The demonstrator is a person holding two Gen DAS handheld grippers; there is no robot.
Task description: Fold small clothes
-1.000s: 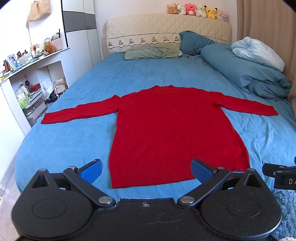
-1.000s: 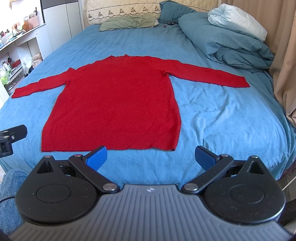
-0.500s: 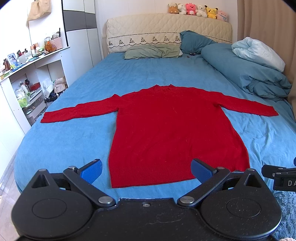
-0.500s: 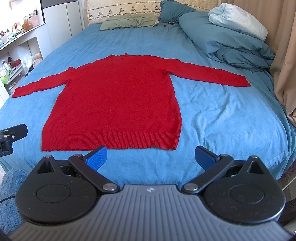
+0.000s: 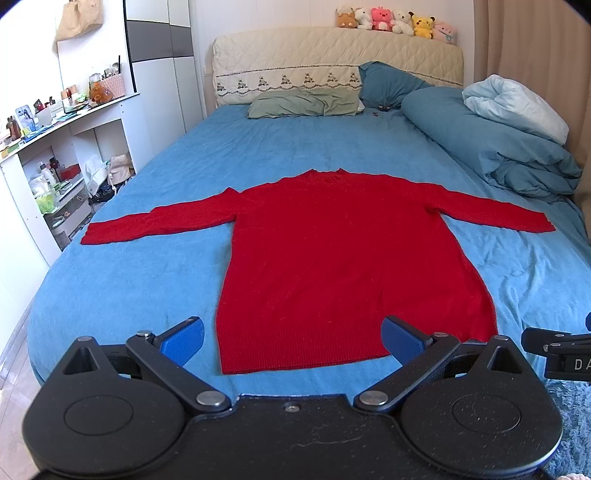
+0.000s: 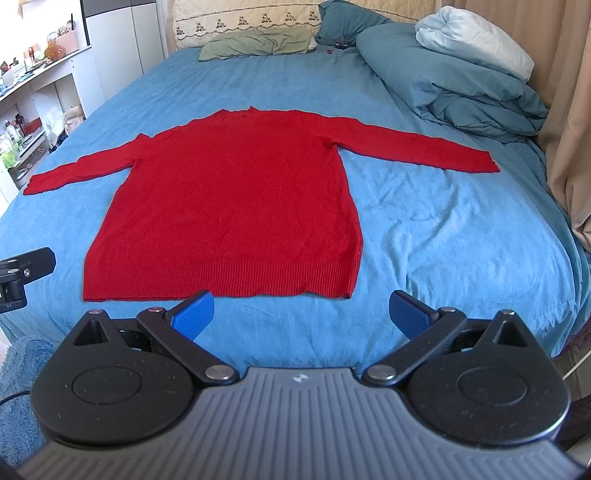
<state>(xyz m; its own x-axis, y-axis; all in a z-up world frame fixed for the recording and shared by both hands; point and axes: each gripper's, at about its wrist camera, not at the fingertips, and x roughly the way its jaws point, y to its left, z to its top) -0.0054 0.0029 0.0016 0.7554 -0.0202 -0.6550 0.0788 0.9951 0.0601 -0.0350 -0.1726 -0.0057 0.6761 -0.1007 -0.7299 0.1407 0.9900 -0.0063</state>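
Observation:
A red long-sleeved sweater (image 5: 343, 258) lies flat on the blue bed (image 5: 129, 288), sleeves spread out to both sides, hem toward me. It also shows in the right wrist view (image 6: 236, 206). My left gripper (image 5: 291, 339) is open and empty, hovering at the foot of the bed just short of the hem. My right gripper (image 6: 301, 314) is open and empty, just below the hem's right half. Part of the right gripper (image 5: 557, 350) shows at the right edge of the left wrist view, and part of the left gripper (image 6: 22, 269) at the left edge of the right wrist view.
A bunched blue duvet (image 5: 491, 147) with a pale pillow lies at the bed's far right. Pillows (image 5: 303, 103) and a headboard with plush toys (image 5: 395, 20) are at the far end. White shelves with clutter (image 5: 55, 166) stand left. A curtain (image 6: 569, 129) hangs right.
Both grippers have barely shifted; the right wrist view sits a touch closer to the hem. The sweater has not moved.

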